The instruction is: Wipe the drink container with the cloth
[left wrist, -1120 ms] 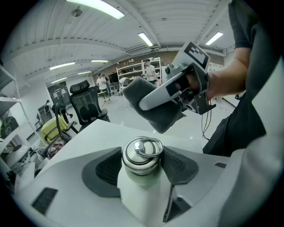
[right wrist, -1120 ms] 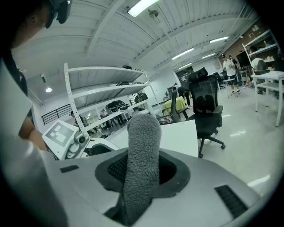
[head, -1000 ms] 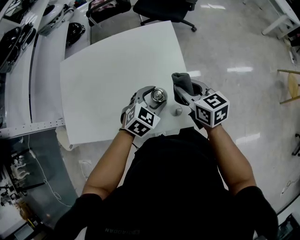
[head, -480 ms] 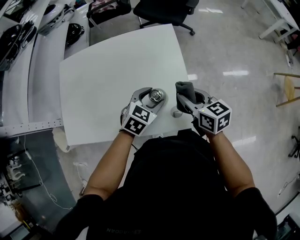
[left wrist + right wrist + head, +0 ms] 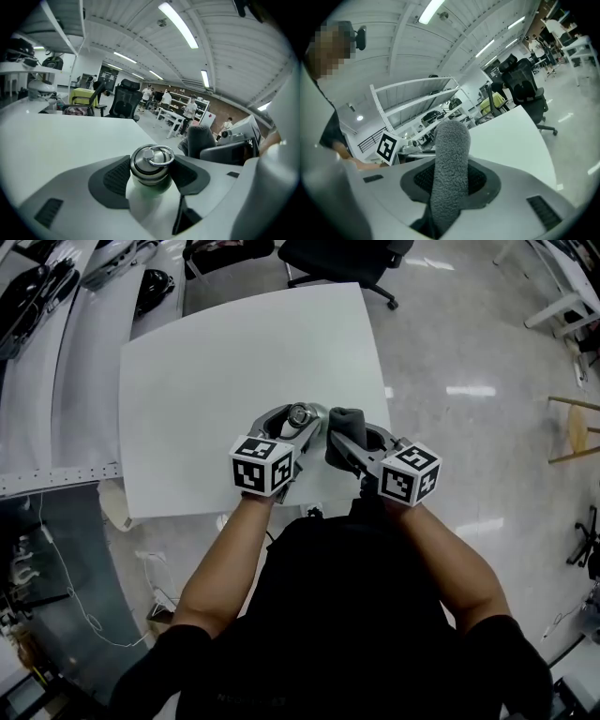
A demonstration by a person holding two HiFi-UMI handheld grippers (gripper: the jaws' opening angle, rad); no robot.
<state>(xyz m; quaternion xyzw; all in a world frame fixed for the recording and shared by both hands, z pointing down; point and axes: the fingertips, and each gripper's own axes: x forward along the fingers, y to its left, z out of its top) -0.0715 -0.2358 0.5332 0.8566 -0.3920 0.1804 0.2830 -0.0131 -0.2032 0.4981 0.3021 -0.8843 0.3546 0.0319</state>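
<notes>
Between the left gripper's (image 5: 151, 177) jaws stands the drink container (image 5: 151, 161), clamped upright just under its cap; the jaws are closed only as far as its body allows, and the dark ribbed pads press on either side. To the right of that gripper, the right gripper (image 5: 451, 183) pinches a folded cloth (image 5: 450, 159), its jaws drawn in tight on the fold, so the free end stands up past the tips. From the head view, the cloth (image 5: 344, 424) sits just beside the container's cap (image 5: 299, 415); whether they touch cannot be told. Both tools hover at the near edge of a white table (image 5: 206, 362), whose top ahead of them is bare. Beyond the table's far edge is a black office chair (image 5: 337, 257), and off to the right gripper's side, across a glossy floor, a wooden stool (image 5: 583, 423). The container has a brushed-steel cap with a round wire ring on top and a pale, smooth cylindrical body. The cloth is grey, thick and nubbly, rolled into a blunt column. The gripper shells are smooth light-grey plastic.
</notes>
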